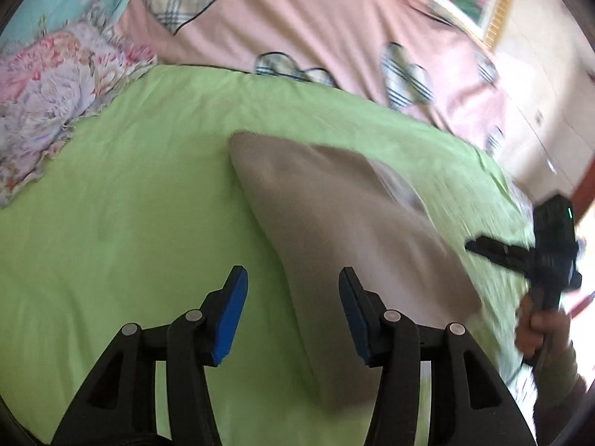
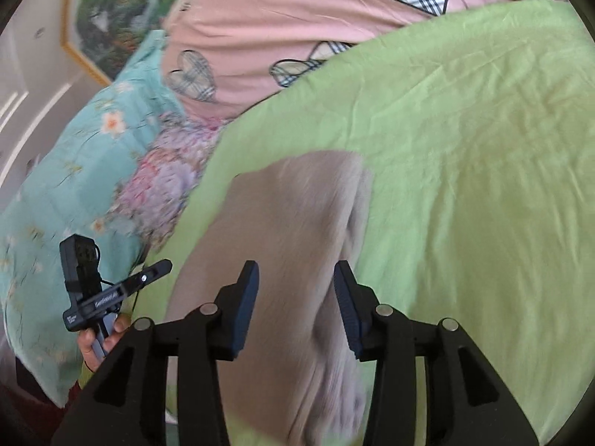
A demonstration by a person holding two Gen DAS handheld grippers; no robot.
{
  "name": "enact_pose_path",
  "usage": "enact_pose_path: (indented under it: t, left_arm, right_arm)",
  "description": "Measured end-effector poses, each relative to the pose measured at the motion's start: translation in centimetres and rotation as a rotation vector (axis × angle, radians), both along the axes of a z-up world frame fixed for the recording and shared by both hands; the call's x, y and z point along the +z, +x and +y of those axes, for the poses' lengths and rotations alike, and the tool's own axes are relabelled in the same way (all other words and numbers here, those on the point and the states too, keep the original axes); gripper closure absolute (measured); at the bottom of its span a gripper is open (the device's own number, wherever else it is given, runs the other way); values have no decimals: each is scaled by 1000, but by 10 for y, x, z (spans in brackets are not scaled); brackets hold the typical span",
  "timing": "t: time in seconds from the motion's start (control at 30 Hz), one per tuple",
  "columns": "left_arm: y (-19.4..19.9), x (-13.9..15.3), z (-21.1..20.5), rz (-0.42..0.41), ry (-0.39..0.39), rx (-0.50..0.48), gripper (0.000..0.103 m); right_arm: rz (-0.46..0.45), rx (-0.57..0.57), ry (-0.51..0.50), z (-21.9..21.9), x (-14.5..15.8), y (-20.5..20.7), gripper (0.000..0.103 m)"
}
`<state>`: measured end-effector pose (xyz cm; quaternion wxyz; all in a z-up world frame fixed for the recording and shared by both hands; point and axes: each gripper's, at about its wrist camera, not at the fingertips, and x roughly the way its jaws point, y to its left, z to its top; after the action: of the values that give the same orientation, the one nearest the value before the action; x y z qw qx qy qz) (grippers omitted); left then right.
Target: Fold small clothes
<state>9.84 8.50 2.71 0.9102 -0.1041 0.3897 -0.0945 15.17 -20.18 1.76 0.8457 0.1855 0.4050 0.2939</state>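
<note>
A beige knit garment [image 1: 334,230] lies flat on the green sheet [image 1: 130,204], folded into a long shape. It also shows in the right wrist view [image 2: 290,241]. My left gripper [image 1: 293,316] is open and empty, above the garment's left edge. My right gripper [image 2: 295,304] is open and empty, above the middle of the garment. The right gripper also shows at the right of the left wrist view [image 1: 479,247], held off the garment's right side. The left gripper shows in the right wrist view [image 2: 163,265], left of the garment.
A pink duvet with plaid hearts [image 1: 297,18] lies behind the green sheet. A floral quilt [image 1: 48,89] and a teal floral cover [image 2: 74,186] are bunched at the left. A framed picture [image 2: 111,18] hangs on the wall.
</note>
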Motion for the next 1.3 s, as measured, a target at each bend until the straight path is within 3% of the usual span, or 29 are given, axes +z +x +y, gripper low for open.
enact_pose_path:
  t: [0.2, 0.37, 0.5, 0.53, 0.57, 0.6, 0.63, 0.67, 0.77, 0.87, 1.0, 1.13, 1.23, 1.3]
  left_arm:
    - [-71, -27, -35, -14, 55, -42, 45]
    - [-73, -47, -57, -15, 123, -29, 45]
    - [-60, -56, -58, -16, 156, 45, 45]
    - [-57, -58, -56, -16, 145, 71, 54]
    - [-51, -59, -52, -9, 132, 83, 75]
    - [-48, -59, -49, -3, 109, 90, 85]
    - [-49, -58, -47, -3, 94, 115, 86]
    - [-51, -56, -44, -16, 90, 139, 89]
    - [-56, -52, -45, -31, 129, 170, 90]
    - [-57, -57, -49, -9, 153, 174, 90]
    - [-55, -62, -57, 8, 211, 169, 90]
    - [-52, -65, -51, 39, 177, 163, 90]
    - [-52, -64, -50, 45, 172, 160, 90]
    - [-53, -65, -51, 48, 173, 161, 90]
  right_arm:
    - [-13, 7, -43, -7, -14, -58, 59]
    - [15, 14, -51, -3, -30, -62, 59]
    - [5, 30, -64, 7, -35, -62, 58]
    - [5, 32, -64, 10, -36, -61, 58]
    - [9, 40, -60, 14, -38, -59, 58]
    - [13, 44, -60, 17, -39, -59, 66]
    - [19, 49, -74, 21, -39, -56, 78]
    - [28, 53, -83, 23, -38, -54, 97]
    - [-20, 54, -14, 15, -16, -56, 97]
    - [-70, 25, -33, 4, 2, -58, 97]
    - [-39, -8, -172, 6, -17, -53, 97]
    - [26, -8, -149, 6, -40, -46, 97]
    - [65, -54, -37, -12, -42, -47, 85]
    - [66, -82, -25, -21, -40, -51, 61]
